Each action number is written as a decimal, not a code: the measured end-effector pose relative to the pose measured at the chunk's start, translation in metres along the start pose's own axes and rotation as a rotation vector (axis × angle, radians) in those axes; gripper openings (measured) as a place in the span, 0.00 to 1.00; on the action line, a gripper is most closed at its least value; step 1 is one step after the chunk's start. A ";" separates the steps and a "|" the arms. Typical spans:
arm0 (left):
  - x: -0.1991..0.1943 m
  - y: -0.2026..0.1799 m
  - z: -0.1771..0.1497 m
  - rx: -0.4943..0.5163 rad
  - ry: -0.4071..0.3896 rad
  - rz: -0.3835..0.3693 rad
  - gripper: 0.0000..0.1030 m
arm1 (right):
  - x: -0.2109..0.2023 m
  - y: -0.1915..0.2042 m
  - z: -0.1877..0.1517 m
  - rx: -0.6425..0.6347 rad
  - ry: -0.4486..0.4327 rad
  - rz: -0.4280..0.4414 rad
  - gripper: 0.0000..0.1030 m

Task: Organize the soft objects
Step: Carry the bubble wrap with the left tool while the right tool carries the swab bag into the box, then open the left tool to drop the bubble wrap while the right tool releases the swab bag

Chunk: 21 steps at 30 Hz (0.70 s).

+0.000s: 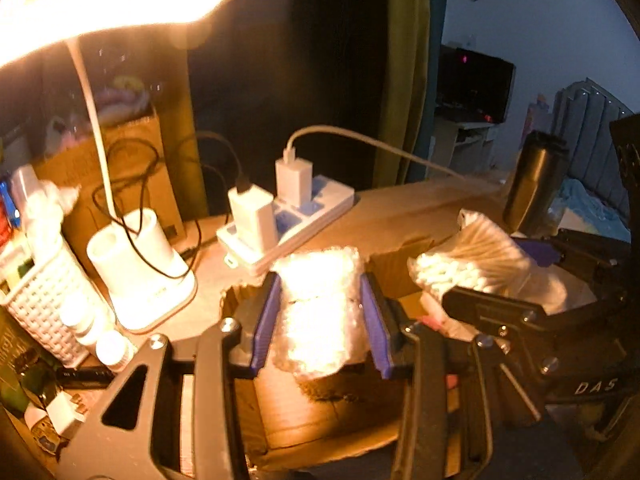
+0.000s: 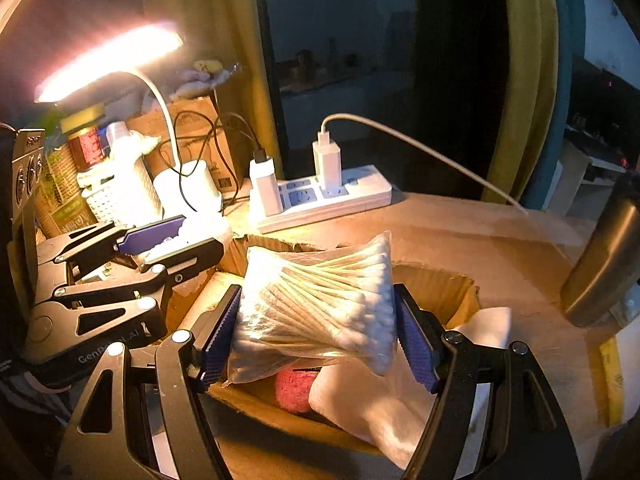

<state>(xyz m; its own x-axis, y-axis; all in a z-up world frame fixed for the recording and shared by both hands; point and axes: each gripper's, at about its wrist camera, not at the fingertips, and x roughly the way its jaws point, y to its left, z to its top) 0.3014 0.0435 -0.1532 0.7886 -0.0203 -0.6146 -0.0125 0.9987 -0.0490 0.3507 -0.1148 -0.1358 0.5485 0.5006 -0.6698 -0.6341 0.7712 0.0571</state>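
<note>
My left gripper [image 1: 320,312] is shut on a roll of clear bubble wrap [image 1: 318,308], its blue pads pressing both sides, above an open cardboard box [image 1: 304,424]. The same gripper [image 2: 168,240] shows at the left of the right wrist view. My right gripper [image 2: 316,316] is shut on a clear bag of cotton swabs [image 2: 316,300], held over the box [image 2: 436,284]. That bag [image 1: 472,256] and the right gripper [image 1: 492,280] appear at the right of the left wrist view. Inside the box lie a pink fuzzy item [image 2: 294,390] and a white soft pad [image 2: 372,404].
A lit desk lamp [image 2: 108,64] with its white base [image 1: 140,272] stands at the left. A white power strip [image 2: 324,196] with chargers and cables lies behind the box. A white basket [image 1: 44,300] of bottles sits far left, a dark metal flask [image 2: 600,264] at the right.
</note>
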 end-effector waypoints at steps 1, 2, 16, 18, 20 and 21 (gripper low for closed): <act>0.004 0.001 -0.001 -0.001 0.013 0.000 0.40 | 0.003 0.000 0.000 0.001 0.005 0.002 0.73; 0.008 0.002 -0.003 -0.002 0.027 -0.001 0.40 | 0.007 -0.001 -0.001 0.003 0.012 0.005 0.73; 0.042 0.010 -0.017 -0.024 0.146 0.002 0.42 | 0.036 -0.002 -0.004 0.020 0.059 0.031 0.73; 0.043 0.009 -0.016 -0.020 0.151 0.005 0.43 | 0.039 -0.002 -0.003 0.021 0.062 0.033 0.73; 0.043 0.009 -0.015 -0.017 0.156 0.014 0.44 | 0.040 -0.002 -0.003 0.023 0.062 0.034 0.73; 0.044 0.009 -0.015 -0.019 0.159 0.013 0.45 | 0.039 -0.002 -0.003 0.023 0.062 0.035 0.73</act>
<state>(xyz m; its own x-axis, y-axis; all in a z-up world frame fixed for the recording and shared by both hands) 0.3271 0.0512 -0.1924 0.6809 -0.0155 -0.7322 -0.0354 0.9979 -0.0540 0.3721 -0.0980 -0.1645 0.4907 0.5025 -0.7118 -0.6390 0.7629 0.0981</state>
